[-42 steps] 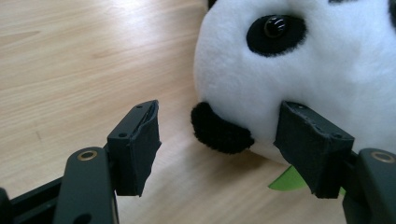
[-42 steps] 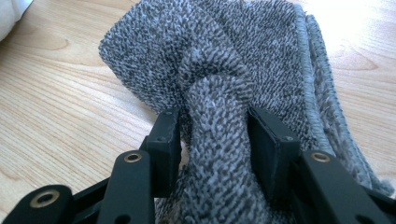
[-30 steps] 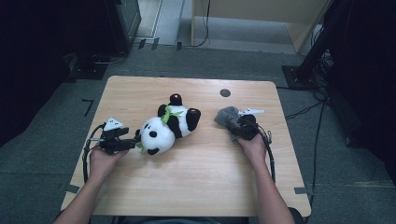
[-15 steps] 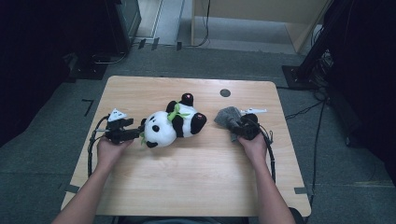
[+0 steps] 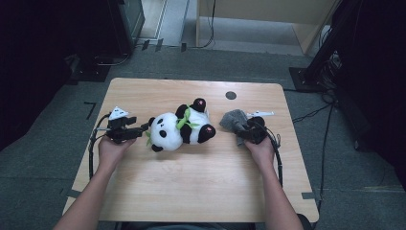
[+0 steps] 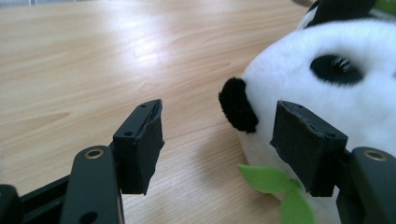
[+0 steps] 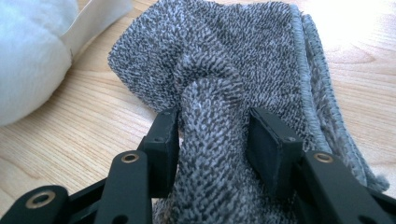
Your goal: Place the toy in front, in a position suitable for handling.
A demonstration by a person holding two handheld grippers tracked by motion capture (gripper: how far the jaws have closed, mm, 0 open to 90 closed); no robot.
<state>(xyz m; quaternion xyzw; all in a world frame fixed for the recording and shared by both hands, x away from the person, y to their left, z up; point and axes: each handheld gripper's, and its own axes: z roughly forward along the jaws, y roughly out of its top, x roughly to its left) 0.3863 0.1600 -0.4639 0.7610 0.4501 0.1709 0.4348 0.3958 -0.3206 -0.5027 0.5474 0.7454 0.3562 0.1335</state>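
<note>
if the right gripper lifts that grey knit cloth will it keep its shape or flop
Probably flop: the grey knit cloth is already bunched into a soft fold between the pads of the right gripper. It looks light and thin. The fuzzy weave likely grips rather than slips.

- High view: the pale wooden surface (image 5: 191,191) is evenly lit from above, while the frame's left and right edges sink into near-black.
- Left gripper view: white glare streaks the wood at upper centre; the white plush panda head (image 6: 327,93) looks soft.
- Right gripper view: sharp knit texture, with overexposure at upper right.
</note>
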